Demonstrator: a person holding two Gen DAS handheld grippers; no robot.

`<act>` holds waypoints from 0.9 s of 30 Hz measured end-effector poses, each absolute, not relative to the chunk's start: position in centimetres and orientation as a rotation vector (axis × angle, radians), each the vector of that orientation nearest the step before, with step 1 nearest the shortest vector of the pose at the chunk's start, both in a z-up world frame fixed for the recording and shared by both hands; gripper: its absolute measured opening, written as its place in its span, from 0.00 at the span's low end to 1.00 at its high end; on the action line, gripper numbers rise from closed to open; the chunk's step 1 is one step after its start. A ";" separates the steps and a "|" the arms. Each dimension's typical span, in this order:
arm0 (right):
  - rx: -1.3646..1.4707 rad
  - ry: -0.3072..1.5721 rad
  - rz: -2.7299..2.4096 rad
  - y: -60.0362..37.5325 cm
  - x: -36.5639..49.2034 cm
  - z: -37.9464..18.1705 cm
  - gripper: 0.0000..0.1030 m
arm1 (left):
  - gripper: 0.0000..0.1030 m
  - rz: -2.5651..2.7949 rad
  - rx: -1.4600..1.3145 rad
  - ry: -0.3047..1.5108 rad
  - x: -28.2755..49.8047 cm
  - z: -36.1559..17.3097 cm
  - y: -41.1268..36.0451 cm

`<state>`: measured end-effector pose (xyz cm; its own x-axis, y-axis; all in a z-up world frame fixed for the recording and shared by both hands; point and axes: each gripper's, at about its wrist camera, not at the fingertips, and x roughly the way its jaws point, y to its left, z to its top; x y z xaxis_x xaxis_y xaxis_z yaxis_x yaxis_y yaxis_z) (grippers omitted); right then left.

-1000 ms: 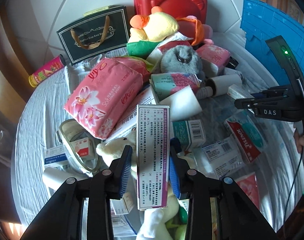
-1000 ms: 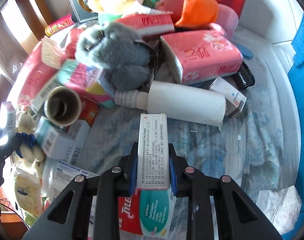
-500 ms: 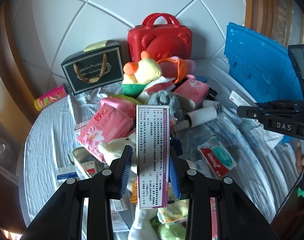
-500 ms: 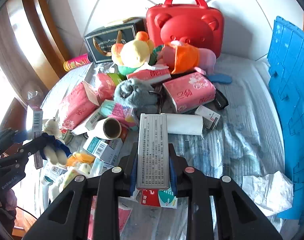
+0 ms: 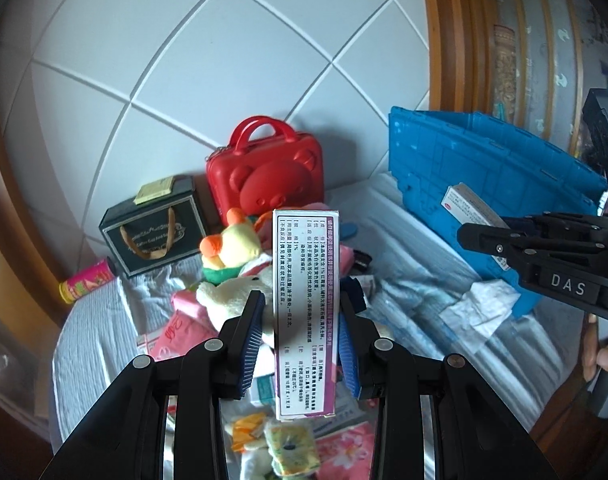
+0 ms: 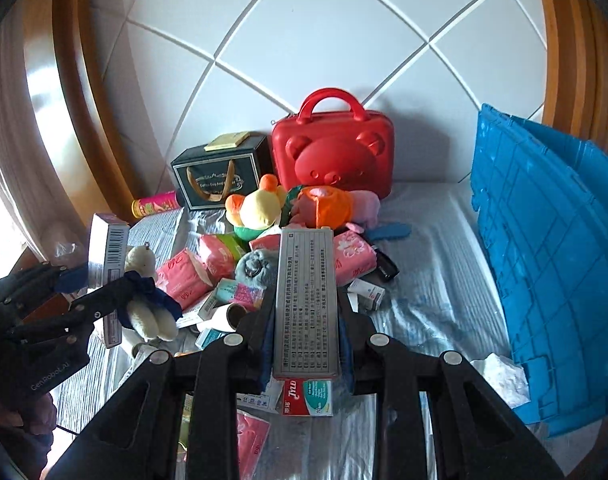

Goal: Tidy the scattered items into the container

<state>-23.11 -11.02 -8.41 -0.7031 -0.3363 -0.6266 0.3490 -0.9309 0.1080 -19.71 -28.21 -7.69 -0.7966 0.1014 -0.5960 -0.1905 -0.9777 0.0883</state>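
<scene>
- Left gripper (image 5: 300,334) clamps a tall white, purple-edged printed carton (image 5: 305,312) (a cream plush bear (image 6: 146,294) dangles there too), frame centre
- Right gripper (image 6: 306,338) grips a grey printed carton (image 6: 306,300), lower centre; blue plastic crate (image 6: 552,264) stands right

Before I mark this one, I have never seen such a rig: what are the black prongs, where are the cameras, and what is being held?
No robot here: a person holds a two-finger gripper in each hand, with a camera on each looking along its fingers. One picture is from the left gripper, holding a purple-edged box; the other from the right gripper, holding a grey-printed box. Below, a cloth-covered surface carries tissue packs, plush toys, small cartons and a red bear case. The blue crate stands at the right.
</scene>
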 end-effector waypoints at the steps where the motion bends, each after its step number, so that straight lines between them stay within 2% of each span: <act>1: 0.934 0.026 -2.617 -10.6 -22.7 -7.8 0.25 | 0.33 2.830 -0.907 0.221 -19.7 -7.2 -27.7; 18: 0.685 -0.002 -2.817 -0.8 -16.2 0.1 0.25 | 0.33 2.924 -0.717 0.264 -18.5 -0.9 -16.8; 27: 0.581 -0.009 -2.829 9.9 -16.3 2.1 0.25 | 0.33 2.969 -0.626 0.316 -18.7 2.7 -4.2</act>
